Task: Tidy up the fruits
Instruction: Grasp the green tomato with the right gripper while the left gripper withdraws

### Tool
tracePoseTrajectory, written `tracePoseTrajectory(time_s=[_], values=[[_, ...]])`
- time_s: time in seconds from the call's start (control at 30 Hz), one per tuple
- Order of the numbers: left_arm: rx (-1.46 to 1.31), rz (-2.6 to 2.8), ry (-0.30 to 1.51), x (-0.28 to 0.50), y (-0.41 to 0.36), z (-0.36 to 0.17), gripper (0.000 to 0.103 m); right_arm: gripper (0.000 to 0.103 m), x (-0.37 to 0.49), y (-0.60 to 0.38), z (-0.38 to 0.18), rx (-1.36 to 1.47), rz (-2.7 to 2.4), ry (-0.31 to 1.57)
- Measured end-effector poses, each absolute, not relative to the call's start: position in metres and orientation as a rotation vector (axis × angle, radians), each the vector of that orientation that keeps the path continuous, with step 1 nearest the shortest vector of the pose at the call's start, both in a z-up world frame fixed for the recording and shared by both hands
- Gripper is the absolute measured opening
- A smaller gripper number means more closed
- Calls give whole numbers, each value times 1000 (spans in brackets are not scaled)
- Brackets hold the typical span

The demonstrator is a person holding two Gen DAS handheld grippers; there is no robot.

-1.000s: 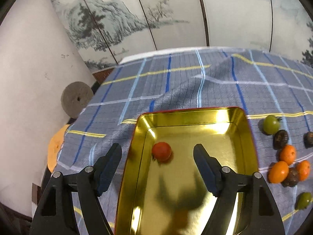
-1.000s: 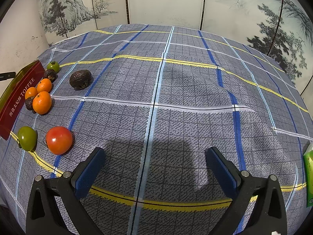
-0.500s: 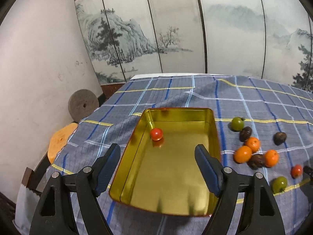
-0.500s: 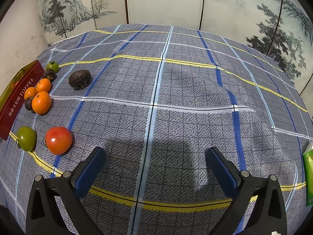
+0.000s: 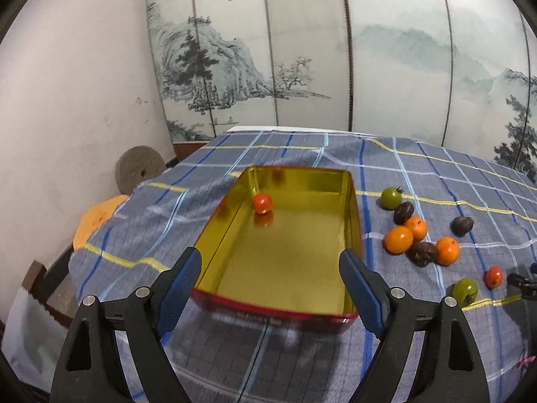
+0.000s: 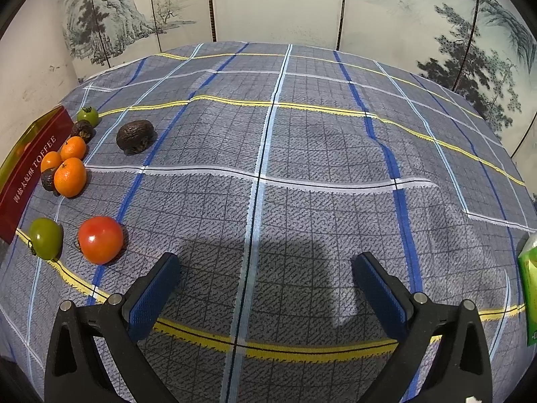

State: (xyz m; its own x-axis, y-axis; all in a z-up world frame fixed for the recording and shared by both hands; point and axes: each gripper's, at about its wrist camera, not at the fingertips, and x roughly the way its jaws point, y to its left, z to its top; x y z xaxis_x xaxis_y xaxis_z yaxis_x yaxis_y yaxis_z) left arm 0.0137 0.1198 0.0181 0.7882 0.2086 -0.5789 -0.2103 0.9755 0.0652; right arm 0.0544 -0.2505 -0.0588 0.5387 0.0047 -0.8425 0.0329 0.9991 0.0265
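Left wrist view, table: plaid cloth (image 5: 419,174) in grey-blue with yellow, white and blue lines covers it; a painted folding screen (image 5: 302,53) stands beyond the far edge.
Tin tray: gold inside, red outside (image 5: 349,221); lies lengthwise straight ahead of the left gripper (image 5: 270,280), its near wall just past the fingertips.
Left fingers: apart and opening wider, blue pads facing each other; nothing between them, no contact with the tray.
Tray contents: one small red tomato (image 5: 262,203) at the far left corner, ahead of the left finger.
Loose fruit, left view: cluster on the cloth right of the right finger, outside the tray; three oranges, dark wrinkled fruits, two green tomatoes.
Right wrist view, right fingers: right gripper (image 6: 266,283) spread wide over bare cloth, pointing steeply down; nothing between the pads.
Tray wall, right view: red side printed TOFFEE (image 6: 32,168) at far left of the left finger.
Large red tomato: (image 6: 100,240) just ahead and left of the left fingertip, not touching it.
Green tomato: (image 6: 46,238) just left of the red one.
Oranges: three (image 6: 70,177) further ahead on the left, bunched with dark fruits beside the tray wall.
Dark fruit: one apart (image 6: 135,136), right of that bunch.
Second green tomato: (image 6: 88,116) farthest, near the tray's far end.
Green packet: edge only (image 6: 530,288), far right of the right finger.
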Motion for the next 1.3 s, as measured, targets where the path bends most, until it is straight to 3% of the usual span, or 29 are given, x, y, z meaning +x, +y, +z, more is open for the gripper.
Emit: tracePoseTrajectory(time_s=[0.27,0.43,0.6,0.73,0.83,1.03,1.07,1.1,1.3], values=[[-92,239,583,-4,137,-9,84,103,7,-243,-20,86,67,715],[-143,262,590,-11,151,-21,87,101,-16,-193,-4,11,295,676],[-153,243,613,-15,157,-26,87,79,-10,-149,-5,-61,477,715],[-114,260,607,-20,155,-25,87,78,-1,-118,-8,-146,522,709],[-96,261,631,-21,154,-26,87,68,10,-105,-17,-185,528,738],[-97,265,649,-22,155,-25,87,66,33,-90,-39,-254,514,808],[-94,267,649,-22,155,-24,87,56,35,-89,-42,-255,514,820],[-89,269,651,-22,154,-24,87,37,38,-88,-46,-259,512,833],[-48,283,669,-20,151,-22,87,34,47,-91,-49,-212,506,890]])
